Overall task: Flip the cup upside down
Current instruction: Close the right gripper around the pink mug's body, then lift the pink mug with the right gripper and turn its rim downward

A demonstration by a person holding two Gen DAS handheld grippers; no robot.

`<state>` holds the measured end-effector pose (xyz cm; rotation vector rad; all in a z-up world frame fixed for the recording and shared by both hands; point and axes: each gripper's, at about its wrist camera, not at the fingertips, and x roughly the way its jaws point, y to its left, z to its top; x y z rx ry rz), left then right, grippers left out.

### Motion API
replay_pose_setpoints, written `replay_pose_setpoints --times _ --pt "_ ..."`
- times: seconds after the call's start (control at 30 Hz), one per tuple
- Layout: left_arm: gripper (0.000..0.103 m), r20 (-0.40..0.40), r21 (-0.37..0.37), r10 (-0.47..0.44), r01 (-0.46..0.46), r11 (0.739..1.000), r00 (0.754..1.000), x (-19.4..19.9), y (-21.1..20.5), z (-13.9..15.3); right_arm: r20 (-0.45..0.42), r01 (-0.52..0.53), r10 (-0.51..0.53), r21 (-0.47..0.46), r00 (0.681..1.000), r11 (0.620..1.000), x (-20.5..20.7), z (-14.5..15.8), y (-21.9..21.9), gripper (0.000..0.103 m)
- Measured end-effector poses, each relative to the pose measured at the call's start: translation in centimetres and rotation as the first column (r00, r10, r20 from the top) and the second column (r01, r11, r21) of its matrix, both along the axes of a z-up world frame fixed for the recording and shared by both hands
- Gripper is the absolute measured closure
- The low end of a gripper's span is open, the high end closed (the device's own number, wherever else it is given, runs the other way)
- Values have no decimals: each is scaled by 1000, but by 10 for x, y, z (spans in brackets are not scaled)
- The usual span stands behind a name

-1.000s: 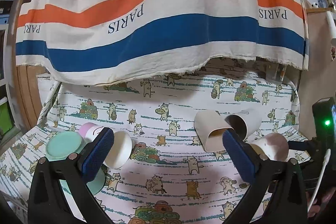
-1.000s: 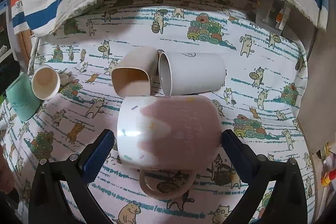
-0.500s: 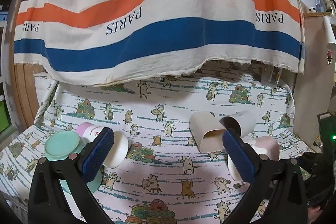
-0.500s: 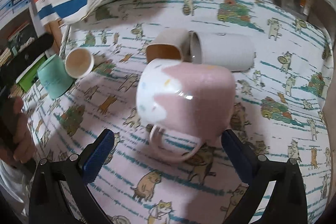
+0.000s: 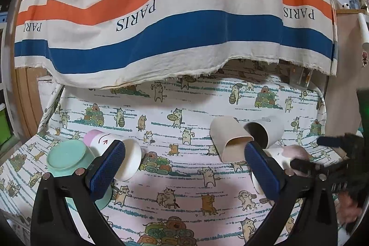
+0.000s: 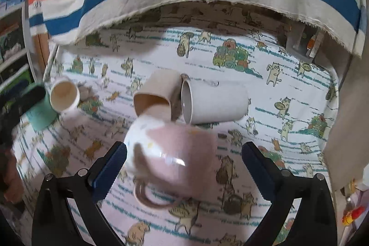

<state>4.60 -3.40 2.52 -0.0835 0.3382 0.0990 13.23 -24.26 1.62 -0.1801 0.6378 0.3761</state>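
Pink mug (image 6: 170, 153) not flipped yet.
It lies sideways between wide-open right tongs (image 6: 184, 160); left tongs (image 5: 184, 167) hover open, empty.

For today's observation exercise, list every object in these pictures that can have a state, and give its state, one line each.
pink mug: on its side, handle toward the camera, between open fingers.
beige square cup: on its side.
white cup: on its side, mouth facing left.
small pink-based cup: on its side.
mint cup: upside down.
right gripper: open.
left gripper: open, holds nothing.

Cat-print tablecloth (image 5: 184, 167) covers table; striped "PARIS" fabric (image 5: 161, 22) hangs at far side; wooden panel (image 5: 30, 103) at left.
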Motion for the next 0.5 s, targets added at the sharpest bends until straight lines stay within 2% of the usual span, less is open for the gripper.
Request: replay_pose_setpoints --times 0.1,0.17,0.23,0.33,0.43,0.5 --pt "0 2 14 2 -2 1000 1000 0 -2 -1 -67 -87 92 74 993 993 17 1 1 1" --pt "0 1 22 0 0 1000 1000 0 -3 -2 -143 -167 181 105 973 980 31 -3 5 0" --pt "0 -3 27 -2 2 1000 1000 1 -4 -3 -147 -206 214 70 966 976 38 -4 10 1" --pt "0 -8 31 -3 4 1000 1000 2 -5 -3 -183 -320 314 -4 932 947 44 -4 15 1" --pt "0 -16 30 -8 9 999 1000 3 -5 -4 -187 -362 334 -145 924 921 47 -1 19 1" --pt "0 -24 25 -17 18 1000 1000 4 -6 -4 -238 -384 343 -155 909 910 51 1 18 1"
